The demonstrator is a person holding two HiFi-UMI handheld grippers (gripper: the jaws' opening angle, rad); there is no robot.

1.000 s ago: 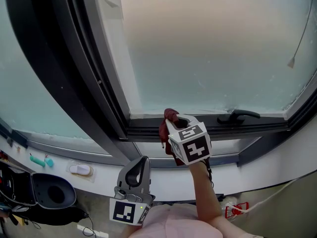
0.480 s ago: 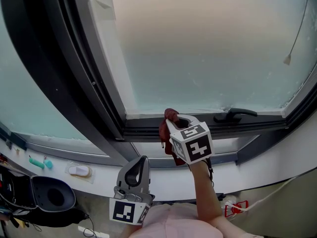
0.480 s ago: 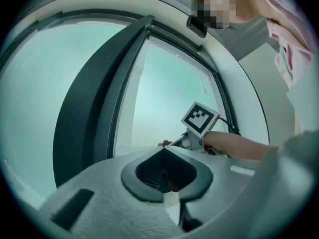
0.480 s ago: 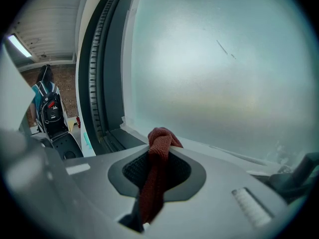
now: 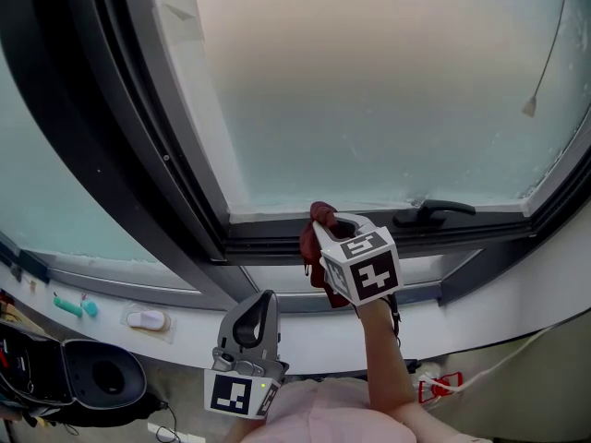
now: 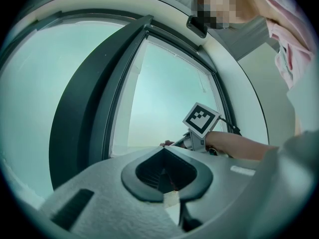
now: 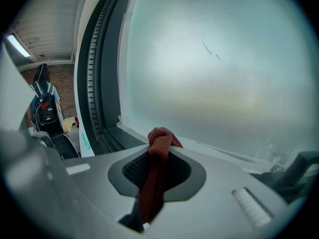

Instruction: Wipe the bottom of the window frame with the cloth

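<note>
A dark red cloth [image 5: 314,233] is pinched in my right gripper [image 5: 325,221], which is shut on it and held against the bottom of the window frame [image 5: 277,243], just left of the black window handle [image 5: 434,213]. In the right gripper view the cloth [image 7: 155,168] runs up between the jaws and bunches at their tips, close to the frosted pane [image 7: 214,68]. My left gripper [image 5: 259,317] hangs lower, below the sill, jaws shut and empty; its own view shows the left gripper [image 6: 167,171] pointing up toward the window and the right gripper's marker cube [image 6: 201,119].
A white sill ledge [image 5: 185,326] runs under the frame, carrying a small white object [image 5: 148,318] and a teal item [image 5: 72,305]. A black round container [image 5: 102,372] sits lower left. A pull cord [image 5: 545,53] hangs at upper right. A red clip [image 5: 441,388] lies on the floor.
The right gripper with the cloth has stayed on the frame bottom, edging slightly right. The head view has shifted a little. The left gripper has not moved.
</note>
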